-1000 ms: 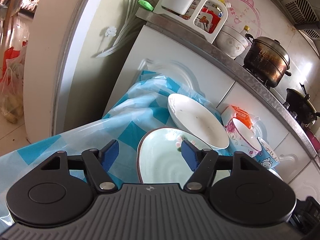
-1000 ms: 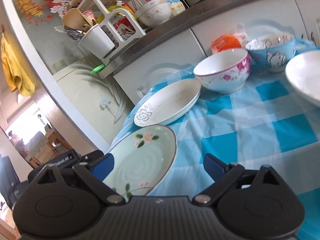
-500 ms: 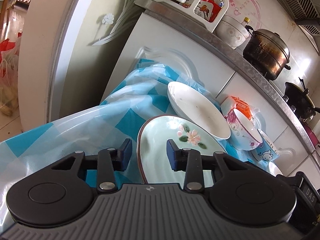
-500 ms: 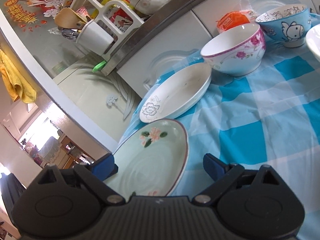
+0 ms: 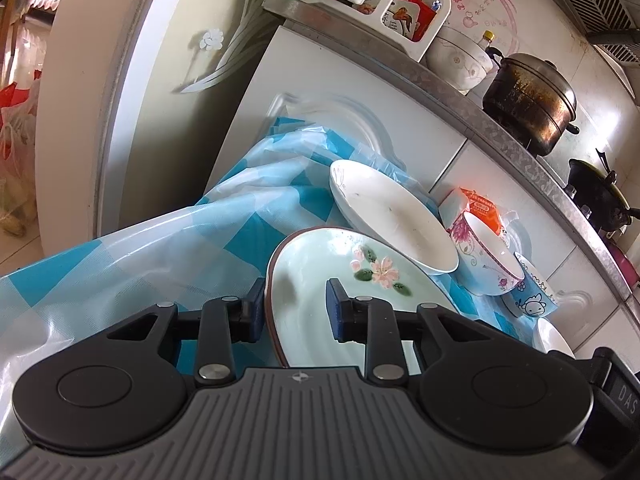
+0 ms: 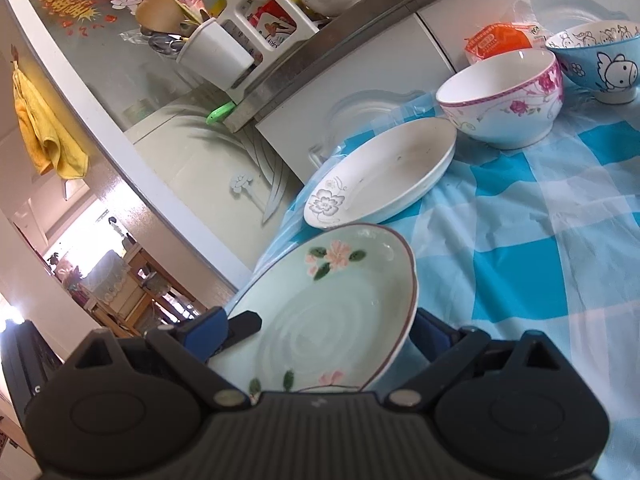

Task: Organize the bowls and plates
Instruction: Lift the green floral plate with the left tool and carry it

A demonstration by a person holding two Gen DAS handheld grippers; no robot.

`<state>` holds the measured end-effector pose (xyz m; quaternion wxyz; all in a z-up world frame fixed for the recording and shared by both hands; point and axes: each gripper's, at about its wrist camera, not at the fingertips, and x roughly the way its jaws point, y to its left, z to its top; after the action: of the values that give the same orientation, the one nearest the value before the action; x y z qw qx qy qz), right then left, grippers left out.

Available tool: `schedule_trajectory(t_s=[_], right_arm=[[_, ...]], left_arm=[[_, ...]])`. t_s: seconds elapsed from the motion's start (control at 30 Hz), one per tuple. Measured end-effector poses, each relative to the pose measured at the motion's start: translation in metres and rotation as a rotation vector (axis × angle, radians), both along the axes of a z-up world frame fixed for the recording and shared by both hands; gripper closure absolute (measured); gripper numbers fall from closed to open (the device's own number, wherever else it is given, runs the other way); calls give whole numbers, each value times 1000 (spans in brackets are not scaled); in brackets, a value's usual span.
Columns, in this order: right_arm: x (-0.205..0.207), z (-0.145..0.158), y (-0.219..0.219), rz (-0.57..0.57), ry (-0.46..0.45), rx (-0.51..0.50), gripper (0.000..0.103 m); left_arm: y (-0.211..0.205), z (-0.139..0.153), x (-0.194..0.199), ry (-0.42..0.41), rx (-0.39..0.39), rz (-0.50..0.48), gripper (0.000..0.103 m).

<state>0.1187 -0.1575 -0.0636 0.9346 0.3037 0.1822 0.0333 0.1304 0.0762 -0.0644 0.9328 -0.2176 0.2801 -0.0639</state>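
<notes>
A table covered by a blue-and-white checked cloth (image 6: 520, 264) carries a white plate (image 6: 380, 172), a pink-flowered bowl (image 6: 504, 100), a blue cartoon bowl (image 6: 600, 60) and an orange packet (image 6: 496, 40).

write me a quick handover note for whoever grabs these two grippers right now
Left gripper: fingers have just been closing across the near rim of the green floral plate and appear to pinch it.
Right gripper: open wide, fingers either side of that plate, not gripping it.
On the checked cloth: white plate just behind the green one, then the pink-flowered bowl and the blue cartoon bowl, all separate.
Done: nothing stacked yet.
Left: probably set the green plate with the white plate, then group the bowls.
</notes>
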Motion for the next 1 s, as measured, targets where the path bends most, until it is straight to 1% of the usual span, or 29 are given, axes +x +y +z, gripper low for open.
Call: schedule_trajectory(t_s=[0.27, 0.53, 0.83, 1.0], right_arm=[[-7, 9, 6, 16, -26, -81, 6], [-19, 15, 2, 3, -43, -96, 6], [-50, 24, -4, -27, -64, -139, 6], [-71, 26, -8, -53, -66, -160, 6]], left_arm=[[-2, 7, -9, -44, 34, -7, 73], [-8, 12, -18, -58, 34, -51, 73], [-25, 22, -39, -92, 58, -121, 73], [-40, 27, -55, -117, 89, -166, 73]])
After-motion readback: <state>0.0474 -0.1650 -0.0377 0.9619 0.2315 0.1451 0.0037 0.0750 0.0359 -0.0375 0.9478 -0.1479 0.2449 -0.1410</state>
